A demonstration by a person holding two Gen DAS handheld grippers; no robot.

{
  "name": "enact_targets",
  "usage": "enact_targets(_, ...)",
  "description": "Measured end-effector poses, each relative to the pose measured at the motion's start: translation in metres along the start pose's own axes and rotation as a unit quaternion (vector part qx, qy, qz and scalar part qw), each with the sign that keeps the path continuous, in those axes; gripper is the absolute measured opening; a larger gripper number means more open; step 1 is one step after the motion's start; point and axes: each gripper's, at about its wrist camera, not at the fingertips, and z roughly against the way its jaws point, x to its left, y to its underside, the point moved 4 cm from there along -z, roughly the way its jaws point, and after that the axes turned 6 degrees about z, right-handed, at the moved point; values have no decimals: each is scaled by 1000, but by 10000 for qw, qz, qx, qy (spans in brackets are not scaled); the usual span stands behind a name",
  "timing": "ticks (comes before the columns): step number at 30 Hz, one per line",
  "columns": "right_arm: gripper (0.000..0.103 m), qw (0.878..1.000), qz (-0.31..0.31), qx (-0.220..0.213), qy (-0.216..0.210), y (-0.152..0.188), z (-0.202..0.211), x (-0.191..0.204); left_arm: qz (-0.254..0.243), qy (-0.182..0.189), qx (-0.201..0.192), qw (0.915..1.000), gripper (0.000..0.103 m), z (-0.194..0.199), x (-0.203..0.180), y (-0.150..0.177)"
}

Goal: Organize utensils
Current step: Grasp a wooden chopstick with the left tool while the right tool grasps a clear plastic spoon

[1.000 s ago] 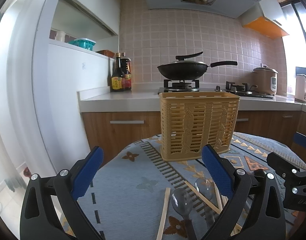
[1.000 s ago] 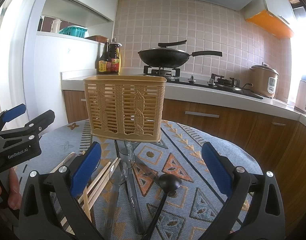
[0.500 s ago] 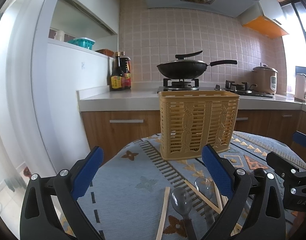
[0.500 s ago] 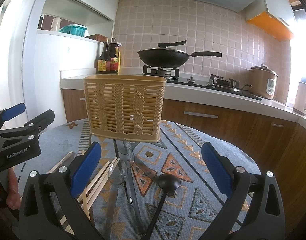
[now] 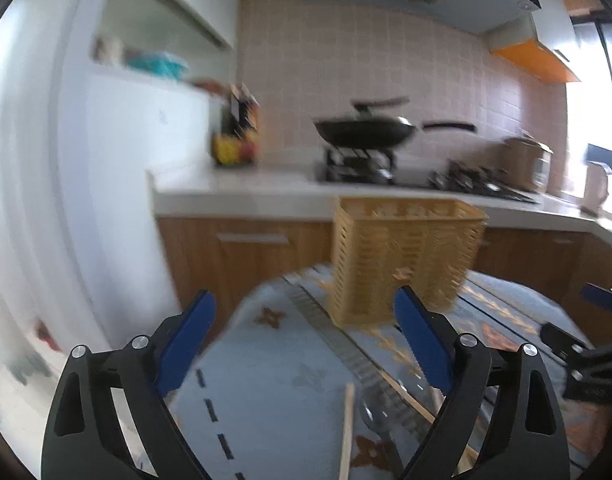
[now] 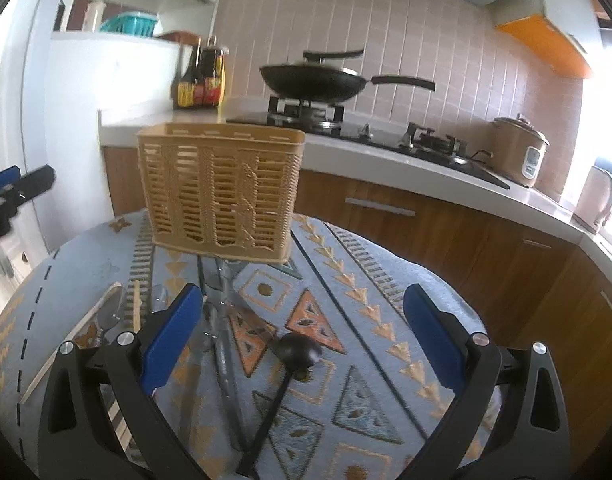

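- Motion blur smears the whole left-wrist view now, where a second ago it was sharp; I read that as my left gripper swinging, so the approach has begun.
- Basket and wok sit lower and further right in that view than before, which suggests I have tipped the left tool up and to the left.
- From the right wrist, the woven basket has grown larger and the table fills more of the picture; my right gripper has pushed forward and angled down toward the pile.
- Nothing has been lifted yet: the basket looks empty, and every utensil lies on the patterned tablecloth in front of it.
- Black ladle lies between my right fingers in the view, bowl toward the basket, handle running back toward me; I judge it the likeliest first pick.
- Clear spoons and wooden chopsticks lie just left of it, near my left finger pad.
- Both claws are spread wide with nothing between the blue pads.
- Right tool hovers above the table, pointed down at the ladle; the left is held off to the side, its tips showing at the left edge of the right view.
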Motion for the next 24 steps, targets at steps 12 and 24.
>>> enact_targets(12,64,9831,865,1289,-969,-13,-44,14,4,1163,3476,9304,56,-71,19,63)
enact_targets(24,39,9483,781,2535,-1741,-10,-88,8,-956,587,3779,9190,35,-74,-1,89)
